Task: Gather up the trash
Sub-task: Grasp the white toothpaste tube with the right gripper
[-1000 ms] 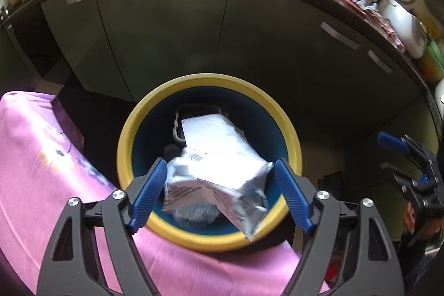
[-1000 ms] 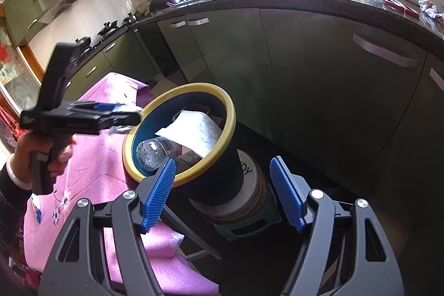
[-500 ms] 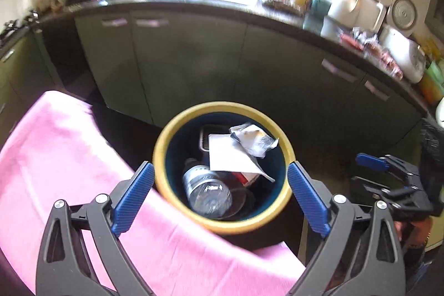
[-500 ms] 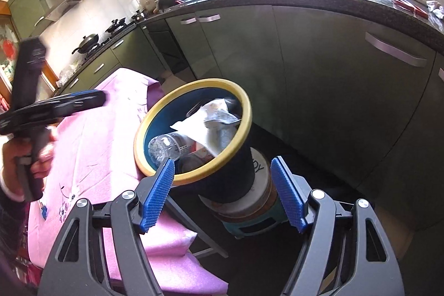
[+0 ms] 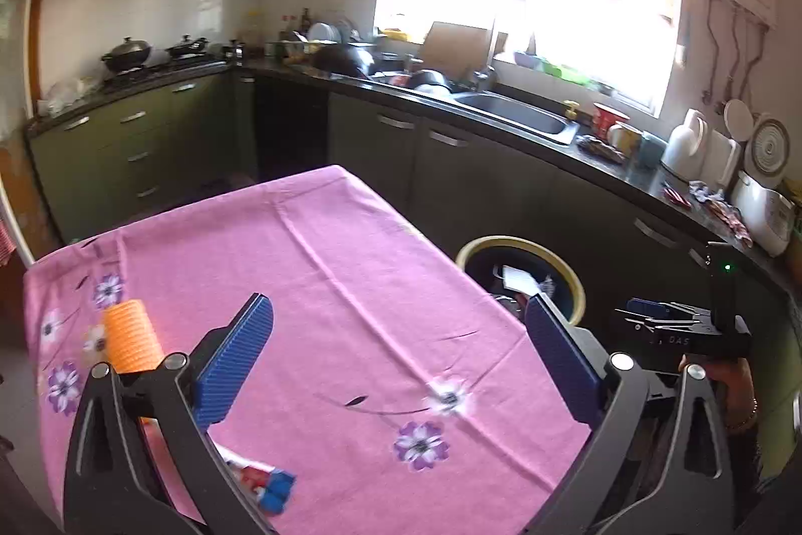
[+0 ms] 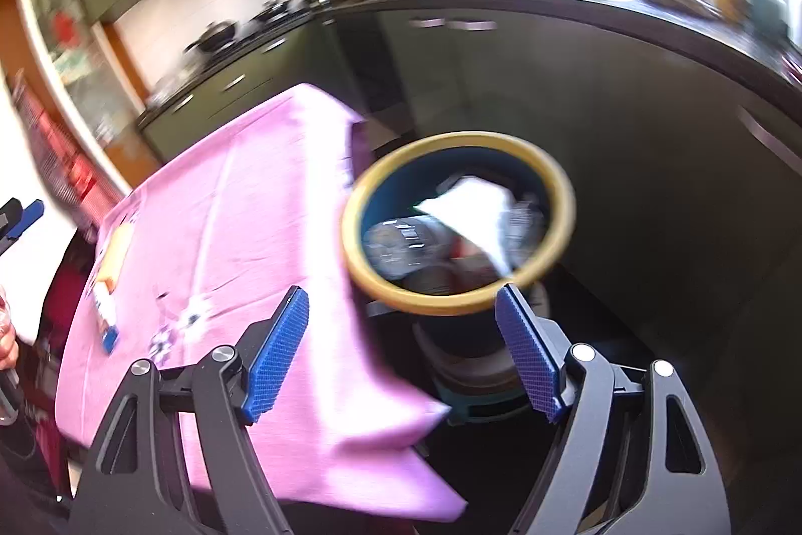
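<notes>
The yellow-rimmed dark bin (image 5: 574, 284) stands beside the pink table's right edge; it also shows in the right wrist view (image 6: 556, 214), holding a white wrapper (image 6: 466, 209), a clear bottle (image 6: 396, 239) and other trash. My left gripper (image 5: 401, 359) is open and empty above the pink tablecloth (image 5: 351, 284). An orange ribbed cup (image 5: 131, 337) lies at the table's left, and a red-blue-white packet (image 5: 265, 485) lies near the front edge. My right gripper (image 6: 401, 354) is open and empty, in front of the bin and the table corner.
Dark green kitchen cabinets (image 5: 451, 164) with a black counter run behind the table and bin. A sink (image 5: 521, 116), mugs, a rice cooker (image 5: 762, 214) and pots stand on the counter. The right gripper shows at right in the left view (image 5: 671, 324).
The silver wrapper left my left gripper and dropped into the bin. The left gripper then pulled back over the table. The right wrist view has swung left and is blurred.
</notes>
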### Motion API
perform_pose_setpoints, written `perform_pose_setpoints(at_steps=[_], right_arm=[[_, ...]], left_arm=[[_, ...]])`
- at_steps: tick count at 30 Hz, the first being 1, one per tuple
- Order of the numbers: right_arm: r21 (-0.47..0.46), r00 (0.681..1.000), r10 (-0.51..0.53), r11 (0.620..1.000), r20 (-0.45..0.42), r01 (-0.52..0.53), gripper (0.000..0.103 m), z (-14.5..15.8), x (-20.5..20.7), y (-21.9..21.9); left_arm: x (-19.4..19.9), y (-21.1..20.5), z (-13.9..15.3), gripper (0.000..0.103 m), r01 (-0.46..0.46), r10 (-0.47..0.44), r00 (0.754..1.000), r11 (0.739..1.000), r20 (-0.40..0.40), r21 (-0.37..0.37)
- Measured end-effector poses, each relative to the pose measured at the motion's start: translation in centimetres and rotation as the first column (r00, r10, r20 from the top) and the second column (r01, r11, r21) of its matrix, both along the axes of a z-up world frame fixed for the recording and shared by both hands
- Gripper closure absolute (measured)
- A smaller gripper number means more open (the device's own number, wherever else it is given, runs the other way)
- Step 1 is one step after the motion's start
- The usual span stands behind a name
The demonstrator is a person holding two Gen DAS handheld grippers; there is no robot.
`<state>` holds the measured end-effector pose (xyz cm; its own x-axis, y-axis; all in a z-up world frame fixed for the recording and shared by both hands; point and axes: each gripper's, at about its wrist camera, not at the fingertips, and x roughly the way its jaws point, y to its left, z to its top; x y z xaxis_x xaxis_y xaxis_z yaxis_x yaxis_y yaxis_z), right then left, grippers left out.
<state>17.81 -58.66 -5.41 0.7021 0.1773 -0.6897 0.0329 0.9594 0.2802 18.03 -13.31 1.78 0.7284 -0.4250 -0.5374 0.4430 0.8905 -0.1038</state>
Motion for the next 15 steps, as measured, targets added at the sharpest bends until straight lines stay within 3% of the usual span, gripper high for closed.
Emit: perform_pose_setpoints(at_steps=[5,8,11,15], right_arm=[[-0.022,0.992,0.126,0.992,-0.003,-0.127,0.026,0.3,1.1,5.3],[-0.038,0.976,0.219,0.975,-0.015,-0.219,0.026,0.1,1.7,9.1],[-0.051,0.948,0.316,0.947,-0.035,-0.317,0.026,-0.3,2.5,13.3],[-0.072,0.881,0.472,0.878,-0.025,-0.472,0.026,-0.5,2.9,20.4]], left_arm=[[-3.6,6.9,0.1,0.007,-0.184,0.183,0.981,0.983,0.060,0.024],[-5.6,10.8,-0.3,0.007,-0.266,0.265,0.963,0.964,0.056,0.007],[-7.0,13.9,-0.9,0.007,-0.329,0.329,0.944,0.944,0.025,-0.027],[-8.9,16.9,-1.9,0.007,-0.400,0.400,0.916,0.916,0.010,-0.044]])
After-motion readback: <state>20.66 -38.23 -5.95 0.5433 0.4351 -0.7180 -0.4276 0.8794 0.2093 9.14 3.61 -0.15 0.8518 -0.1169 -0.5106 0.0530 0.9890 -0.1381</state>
